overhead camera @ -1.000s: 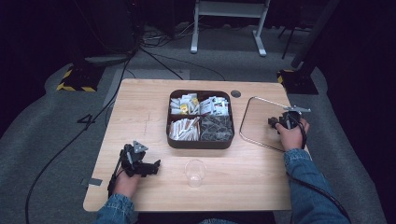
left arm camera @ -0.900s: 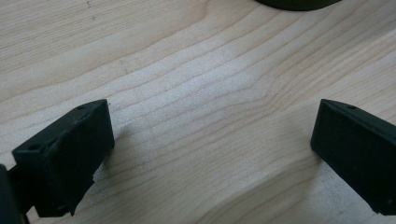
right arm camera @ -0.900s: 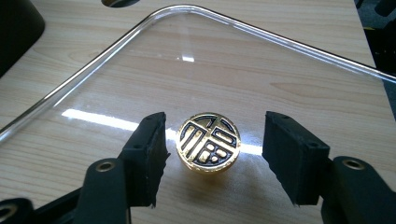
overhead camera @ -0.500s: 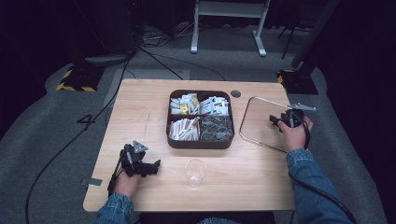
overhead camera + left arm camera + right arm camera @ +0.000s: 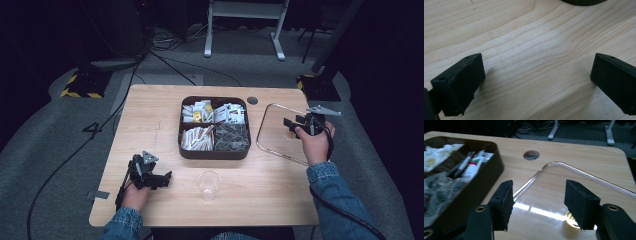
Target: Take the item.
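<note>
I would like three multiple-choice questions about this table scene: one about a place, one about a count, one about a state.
1. Where does the clear lid lie?
A. on top of the box
B. flat on the table, to the right of the box
C. under the cup

2. How many compartments has the dark box?
A. two
B. four
C. six

3. How does the clear plastic cup stand?
A. upright
B. on its side
C. upside down inside the box

Answers: 1 B, the high view shows the lid on the table beside the box. 2 B, two dividers cross in the box. 3 A, its open mouth faces up, in front of the box.
</note>
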`<state>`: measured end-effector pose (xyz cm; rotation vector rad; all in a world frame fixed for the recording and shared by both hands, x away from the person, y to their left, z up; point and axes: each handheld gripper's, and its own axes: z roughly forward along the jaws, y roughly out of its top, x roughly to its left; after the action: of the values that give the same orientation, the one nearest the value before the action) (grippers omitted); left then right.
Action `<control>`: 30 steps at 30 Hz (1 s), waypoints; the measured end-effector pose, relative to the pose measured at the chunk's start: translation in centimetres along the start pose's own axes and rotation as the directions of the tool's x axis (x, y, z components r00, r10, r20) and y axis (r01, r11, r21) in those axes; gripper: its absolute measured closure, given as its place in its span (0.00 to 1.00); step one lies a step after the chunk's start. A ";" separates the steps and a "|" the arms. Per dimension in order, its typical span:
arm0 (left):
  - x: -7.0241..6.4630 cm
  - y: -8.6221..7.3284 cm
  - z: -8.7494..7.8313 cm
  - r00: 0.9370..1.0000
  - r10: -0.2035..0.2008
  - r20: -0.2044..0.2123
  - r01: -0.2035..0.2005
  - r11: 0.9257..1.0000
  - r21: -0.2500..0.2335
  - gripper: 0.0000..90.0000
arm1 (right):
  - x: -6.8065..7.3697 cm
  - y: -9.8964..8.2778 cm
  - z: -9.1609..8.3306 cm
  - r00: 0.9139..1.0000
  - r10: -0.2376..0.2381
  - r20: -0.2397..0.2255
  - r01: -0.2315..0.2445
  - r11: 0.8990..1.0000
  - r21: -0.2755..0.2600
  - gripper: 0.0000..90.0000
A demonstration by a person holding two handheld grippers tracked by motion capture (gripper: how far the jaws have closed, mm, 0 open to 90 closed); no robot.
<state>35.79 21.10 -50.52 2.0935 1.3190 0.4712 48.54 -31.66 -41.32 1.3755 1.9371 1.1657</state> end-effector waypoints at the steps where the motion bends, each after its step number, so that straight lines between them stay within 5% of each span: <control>1: 0.0 0.0 0.0 1.000 0.001 -0.001 -0.001 1.000 -0.001 0.00 | 0.4 0.1 -0.1 1.000 -0.002 -0.012 0.002 1.000 0.001 0.46; 14: 0.0 0.0 0.0 1.000 0.002 0.000 -0.002 1.000 -0.001 0.00 | 6.9 1.7 -0.3 0.983 -0.086 -0.163 0.088 0.996 0.008 0.52; 20: 0.0 0.0 0.0 1.000 0.002 -0.001 -0.002 1.000 -0.001 0.00 | 9.9 1.5 0.8 0.959 -0.130 -0.254 0.139 0.990 0.020 0.54; 30: 0.0 0.0 0.0 1.000 -0.003 -0.002 0.003 1.000 -0.001 0.00 | 13.4 0.7 3.2 0.926 -0.182 -0.330 0.212 0.976 0.057 0.57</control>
<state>35.76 21.09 -50.53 2.0903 1.3226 0.4728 46.43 -18.08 -41.27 1.0493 2.3236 1.2797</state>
